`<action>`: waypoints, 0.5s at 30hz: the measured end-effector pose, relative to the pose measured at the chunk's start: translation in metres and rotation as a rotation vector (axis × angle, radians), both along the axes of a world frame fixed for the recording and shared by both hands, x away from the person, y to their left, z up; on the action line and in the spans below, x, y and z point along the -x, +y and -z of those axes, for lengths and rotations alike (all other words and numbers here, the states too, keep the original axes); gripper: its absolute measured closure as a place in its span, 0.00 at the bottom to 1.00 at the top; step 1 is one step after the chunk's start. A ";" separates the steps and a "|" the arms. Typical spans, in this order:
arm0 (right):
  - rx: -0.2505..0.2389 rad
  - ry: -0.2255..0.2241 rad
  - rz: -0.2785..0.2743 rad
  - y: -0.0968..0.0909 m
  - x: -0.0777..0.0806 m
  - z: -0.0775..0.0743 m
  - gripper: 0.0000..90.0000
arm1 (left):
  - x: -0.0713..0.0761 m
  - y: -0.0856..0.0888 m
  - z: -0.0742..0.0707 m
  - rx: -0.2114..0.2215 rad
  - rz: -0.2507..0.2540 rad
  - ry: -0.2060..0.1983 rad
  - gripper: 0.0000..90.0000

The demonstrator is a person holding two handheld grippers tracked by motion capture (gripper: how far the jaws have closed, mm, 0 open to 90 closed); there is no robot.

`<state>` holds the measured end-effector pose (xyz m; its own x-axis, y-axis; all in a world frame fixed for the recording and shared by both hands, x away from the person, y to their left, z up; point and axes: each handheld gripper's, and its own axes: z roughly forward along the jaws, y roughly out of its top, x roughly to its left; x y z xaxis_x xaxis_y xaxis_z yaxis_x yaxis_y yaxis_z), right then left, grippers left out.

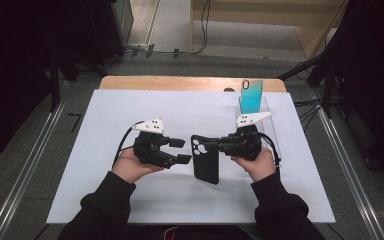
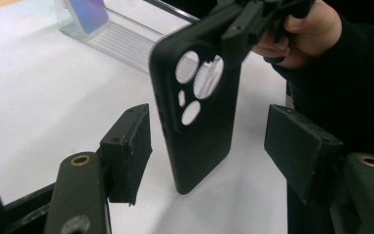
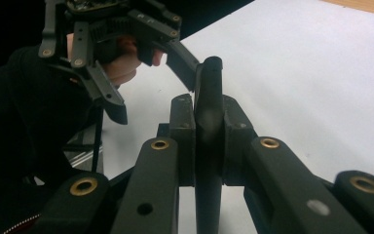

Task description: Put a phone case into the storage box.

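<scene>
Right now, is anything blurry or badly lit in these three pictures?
High view: white table evenly lit, surroundings dark. Left gripper view: black phone case sharp, holder behind it soft. Right gripper view: the case's edge close up, slightly blurred, the sleeve lost in shadow.

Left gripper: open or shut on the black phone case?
Open. In the left gripper view, the left gripper has a pad either side of the black phone case, with gaps. The right gripper clamps it.

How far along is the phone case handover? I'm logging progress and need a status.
Done: the right gripper has the black phone case clamped and lifted off the white table. In hand: the left gripper faces the case, jaws apart, pads not touching it. Left: whatever follows, perhaps with the rack holding the teal phone.
</scene>
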<state>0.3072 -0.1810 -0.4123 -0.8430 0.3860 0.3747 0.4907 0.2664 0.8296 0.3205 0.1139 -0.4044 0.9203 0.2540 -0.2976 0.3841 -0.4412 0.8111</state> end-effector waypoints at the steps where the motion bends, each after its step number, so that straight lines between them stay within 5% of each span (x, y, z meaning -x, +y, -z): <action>1: 0.002 -0.003 -0.008 0.001 0.000 0.000 0.86 | -0.001 0.001 0.000 0.007 0.005 0.004 0.38; 15: -0.005 -0.014 -0.103 0.007 -0.001 0.003 0.86 | -0.012 -0.002 -0.001 0.026 0.083 0.006 0.38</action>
